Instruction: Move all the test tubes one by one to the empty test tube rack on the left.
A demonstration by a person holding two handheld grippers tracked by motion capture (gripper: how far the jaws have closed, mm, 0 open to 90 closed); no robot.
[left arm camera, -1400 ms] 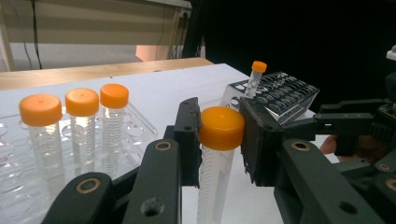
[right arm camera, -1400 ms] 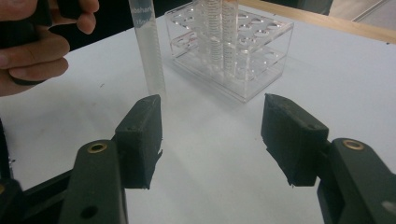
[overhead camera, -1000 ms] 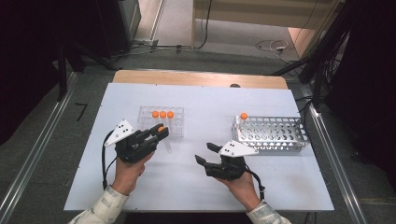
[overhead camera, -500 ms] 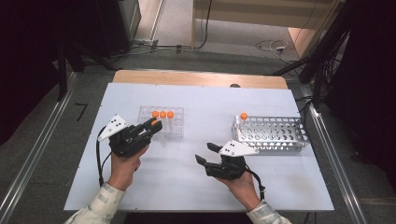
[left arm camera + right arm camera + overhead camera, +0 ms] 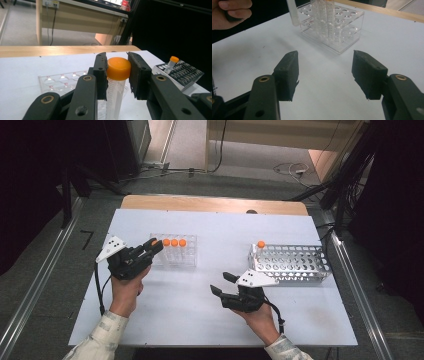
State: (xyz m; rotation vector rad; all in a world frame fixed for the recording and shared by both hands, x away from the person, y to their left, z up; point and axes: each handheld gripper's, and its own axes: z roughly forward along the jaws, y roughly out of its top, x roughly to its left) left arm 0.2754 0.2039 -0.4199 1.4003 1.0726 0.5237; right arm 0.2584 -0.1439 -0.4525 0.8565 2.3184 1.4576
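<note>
My left gripper (image 5: 150,249) has its fingers (image 5: 101,72) pinching a tube with an orange cap (image 5: 118,68), one finger on each side of the cap. I hold the tube upright, lifted at the left end of the clear rack (image 5: 187,261), which stands on the white surface (image 5: 220,235). Three more orange-capped tubes (image 5: 174,243) stand in a row in that rack. My right gripper (image 5: 222,283) is near me in the middle of the surface, and its fingers (image 5: 288,72) are spread wide with nothing between them. Off to the right sits a metal rack (image 5: 292,264) with one orange-capped tube (image 5: 260,245) standing at its far left corner.
</note>
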